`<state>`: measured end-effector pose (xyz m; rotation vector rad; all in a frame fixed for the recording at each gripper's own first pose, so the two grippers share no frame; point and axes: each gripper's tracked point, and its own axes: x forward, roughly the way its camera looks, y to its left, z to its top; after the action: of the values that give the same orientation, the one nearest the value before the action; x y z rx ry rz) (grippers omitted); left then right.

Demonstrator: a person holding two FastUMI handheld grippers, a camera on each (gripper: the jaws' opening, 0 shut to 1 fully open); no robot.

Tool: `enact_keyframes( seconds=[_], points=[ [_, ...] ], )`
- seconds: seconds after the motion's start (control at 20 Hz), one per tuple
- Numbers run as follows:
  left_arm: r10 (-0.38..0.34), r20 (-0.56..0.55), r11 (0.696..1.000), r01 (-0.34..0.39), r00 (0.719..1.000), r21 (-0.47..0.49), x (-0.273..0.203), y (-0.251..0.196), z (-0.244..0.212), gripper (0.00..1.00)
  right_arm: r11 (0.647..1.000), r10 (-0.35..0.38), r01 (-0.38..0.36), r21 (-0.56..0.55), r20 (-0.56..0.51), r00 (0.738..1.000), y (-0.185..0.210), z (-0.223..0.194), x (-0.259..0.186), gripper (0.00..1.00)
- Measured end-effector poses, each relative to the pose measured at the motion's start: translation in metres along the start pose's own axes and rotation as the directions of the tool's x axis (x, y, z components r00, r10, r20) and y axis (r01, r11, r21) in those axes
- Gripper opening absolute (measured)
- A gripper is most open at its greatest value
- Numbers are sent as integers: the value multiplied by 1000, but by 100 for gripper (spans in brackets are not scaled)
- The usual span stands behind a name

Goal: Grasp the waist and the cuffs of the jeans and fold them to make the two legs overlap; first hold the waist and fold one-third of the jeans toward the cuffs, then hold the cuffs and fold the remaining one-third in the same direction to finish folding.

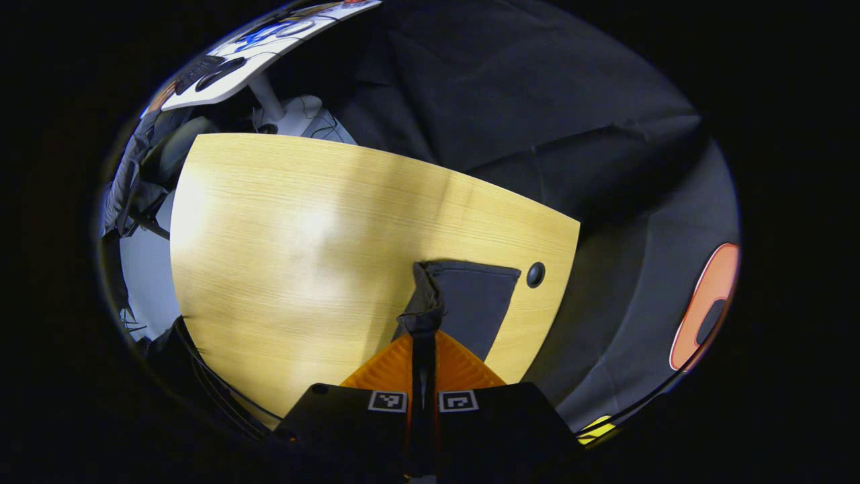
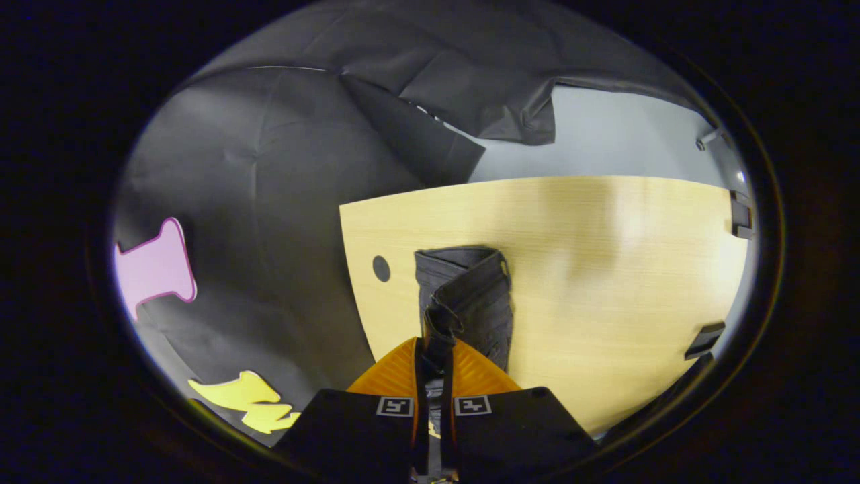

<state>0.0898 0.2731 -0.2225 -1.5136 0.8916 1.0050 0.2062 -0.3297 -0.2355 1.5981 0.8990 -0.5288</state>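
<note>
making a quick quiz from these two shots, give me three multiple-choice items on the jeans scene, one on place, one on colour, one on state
1. Where do the dark denim jeans lie?
A. on the light wooden table top, near its edge with the round hole
B. on the floor
C. draped over a chair

2. What colour are the jeans?
A. light blue
B. dark, near black
C. white

3. How do the left gripper and right gripper stand?
A. both open above the table
B. one open, one shut
C. both shut on a raised fold of the jeans

Answers:
1 A: in both views the fabric rests on the wood beside the hole.
2 B: the cloth looks dark charcoal in each view.
3 C: in each view the jaws pinch a lifted strip of fabric between them.
</note>
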Motion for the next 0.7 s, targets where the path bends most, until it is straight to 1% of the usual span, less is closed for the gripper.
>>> enact_keyframes(
  seconds=[0.1, 0.3, 0.4, 0.65, 0.7],
  points=[
    [-1, -1, 1000, 1, 1000, 12, 9, -24, -2, 3, 1000, -8, 8, -15, 2, 1000, 12, 3, 16, 7],
    [-3, 5, 997, 2, 1000, 76, 33, -66, -5, 4, 1000, -16, 16, -27, 0, 1000, 33, 7, 46, 7],
    [13, 12, 993, -14, 1000, 114, 46, -82, -5, 4, 999, -29, 29, -24, -3, 1000, 37, 11, 61, 7],
    [5, 0, 975, -5, 1000, 222, 93, -123, -17, 4, 999, -45, 45, 1, 5, 999, 38, 22, 102, 7],
    [13, 2, 970, -14, 1000, 244, 101, -126, -15, 3, 999, -40, 40, 17, 2, 999, 39, 23, 111, 3]
  ],
)
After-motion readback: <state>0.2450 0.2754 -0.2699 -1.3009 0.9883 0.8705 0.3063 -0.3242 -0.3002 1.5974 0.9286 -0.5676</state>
